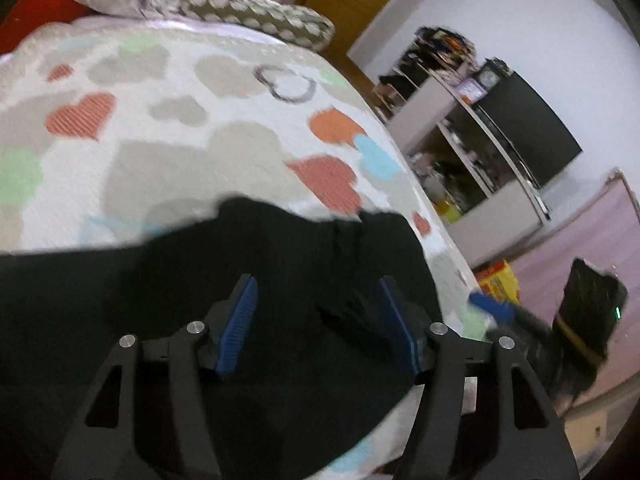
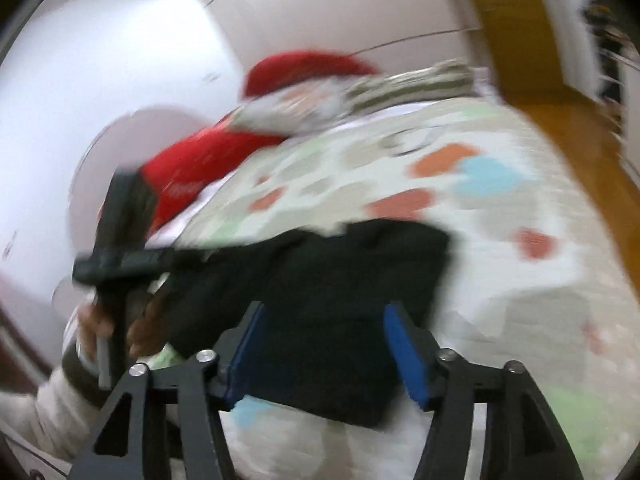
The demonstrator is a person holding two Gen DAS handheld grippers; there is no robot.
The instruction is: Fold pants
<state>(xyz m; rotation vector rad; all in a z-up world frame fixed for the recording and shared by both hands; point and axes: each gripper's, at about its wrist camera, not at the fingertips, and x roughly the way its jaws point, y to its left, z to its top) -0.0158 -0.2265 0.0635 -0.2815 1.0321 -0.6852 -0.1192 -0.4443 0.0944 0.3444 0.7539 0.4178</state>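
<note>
Black pants [image 1: 224, 304] lie folded on a bedspread [image 1: 168, 168] printed with hearts, near the bed's right edge. My left gripper [image 1: 318, 314] hovers over them, blue pads [image 1: 240, 320] wide apart and pressing on nothing, so it is open. In the right wrist view the pants [image 2: 340, 288] form a dark block, and my right gripper [image 2: 326, 346] stands open above their near edge, nothing pinched. The picture is blurred. A hand [image 2: 140, 332] holds the left gripper's handle at the left. The right gripper [image 1: 494, 310] shows at the bed's edge in the left wrist view.
Patterned pillows [image 1: 256, 16] and a red cushion [image 2: 192, 168] lie at the head of the bed. Beside the bed stand an open shelf unit [image 1: 460, 152] full of items and a black appliance [image 1: 532, 128]. A yellow box [image 1: 500, 276] sits on the floor.
</note>
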